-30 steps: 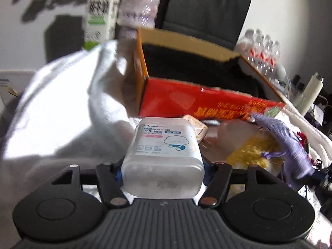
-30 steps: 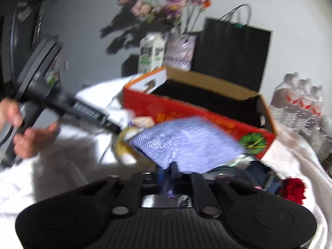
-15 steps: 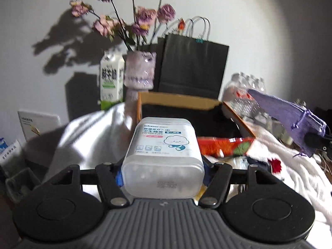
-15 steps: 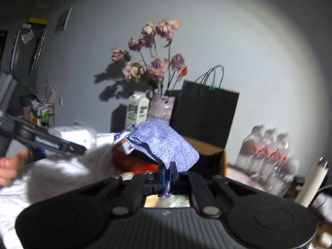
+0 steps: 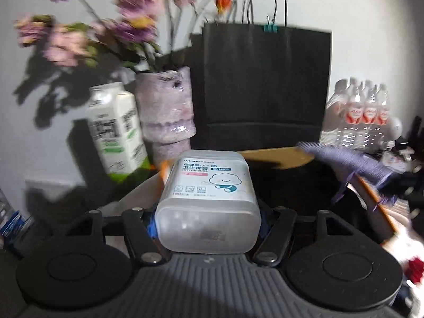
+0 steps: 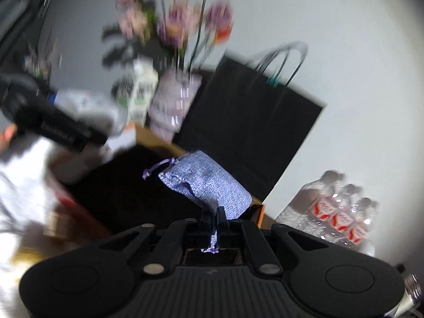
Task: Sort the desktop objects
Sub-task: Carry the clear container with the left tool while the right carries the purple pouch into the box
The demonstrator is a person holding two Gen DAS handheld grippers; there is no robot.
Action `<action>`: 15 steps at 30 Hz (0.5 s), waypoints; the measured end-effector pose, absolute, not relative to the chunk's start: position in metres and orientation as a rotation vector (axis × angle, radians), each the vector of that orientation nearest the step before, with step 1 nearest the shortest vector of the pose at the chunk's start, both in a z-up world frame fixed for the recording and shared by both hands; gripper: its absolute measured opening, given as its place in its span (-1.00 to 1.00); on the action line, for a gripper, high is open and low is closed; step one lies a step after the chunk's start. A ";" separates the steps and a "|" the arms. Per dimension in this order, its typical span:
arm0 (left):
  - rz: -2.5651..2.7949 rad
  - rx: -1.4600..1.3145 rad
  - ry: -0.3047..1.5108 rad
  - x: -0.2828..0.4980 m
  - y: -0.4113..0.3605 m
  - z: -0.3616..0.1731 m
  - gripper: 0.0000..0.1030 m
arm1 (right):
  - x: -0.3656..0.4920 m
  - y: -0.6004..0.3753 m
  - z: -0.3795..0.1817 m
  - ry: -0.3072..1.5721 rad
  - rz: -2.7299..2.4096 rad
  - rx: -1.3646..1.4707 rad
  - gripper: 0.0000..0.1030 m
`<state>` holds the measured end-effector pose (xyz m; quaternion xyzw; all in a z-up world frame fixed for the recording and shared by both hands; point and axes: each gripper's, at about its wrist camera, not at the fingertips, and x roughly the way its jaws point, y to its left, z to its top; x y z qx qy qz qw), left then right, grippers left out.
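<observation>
Dim, motion-blurred fisheye views; flowers [image 5: 127, 26] cast hard wall shadows, corners vignetted

"COTTON BUDS" on swab box [image 5: 209, 201]

This looks like a room in a home. A vase of flowers [image 5: 165, 111], a milk carton [image 5: 116, 129] and a black paper bag [image 5: 265, 79] stand by a plain white wall [image 5: 357, 13]. A pack of water bottles [image 5: 363, 111] sits nearby.

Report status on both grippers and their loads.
Left gripper shut on cotton bud box. Right gripper shut on purple drawstring pouch. Both over the open cardboard box; nothing blocking it.
</observation>
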<state>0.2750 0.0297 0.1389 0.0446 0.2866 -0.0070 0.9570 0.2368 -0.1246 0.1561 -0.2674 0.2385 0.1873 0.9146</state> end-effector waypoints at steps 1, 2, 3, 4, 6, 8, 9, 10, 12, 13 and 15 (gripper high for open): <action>-0.012 0.104 0.591 0.293 0.028 0.128 0.27 | 0.258 -0.120 0.147 0.541 0.395 -0.549 -0.95; 0.001 0.108 0.613 0.309 0.028 0.118 0.27 | 0.279 -0.115 0.136 0.598 0.404 -0.552 -0.95; 0.027 0.103 0.646 0.325 0.029 0.107 0.27 | 0.295 -0.112 0.126 0.636 0.407 -0.560 -0.95; 0.063 0.091 0.682 0.337 0.031 0.098 0.27 | 0.310 -0.108 0.116 0.672 0.406 -0.574 -0.95; 0.111 0.083 0.771 0.360 0.035 0.085 0.27 | 0.335 -0.104 0.097 0.744 0.412 -0.585 -0.94; 0.116 0.071 0.805 0.369 0.040 0.077 0.29 | 0.354 -0.104 0.083 0.815 0.419 -0.572 -0.92; 0.115 0.075 0.810 0.370 0.039 0.075 0.32 | 0.360 -0.105 0.079 0.841 0.413 -0.559 -0.74; 0.112 0.084 0.820 0.372 0.039 0.075 0.36 | 0.365 -0.106 0.075 0.874 0.410 -0.543 -0.46; 0.096 0.091 0.845 0.372 0.036 0.078 0.52 | 0.368 -0.109 0.073 0.908 0.410 -0.518 -0.11; 0.095 0.091 0.855 0.370 0.035 0.082 0.63 | 0.366 -0.110 0.075 0.905 0.413 -0.508 0.01; 0.104 0.090 0.837 0.363 0.032 0.095 0.73 | 0.357 -0.113 0.085 0.897 0.422 -0.486 0.22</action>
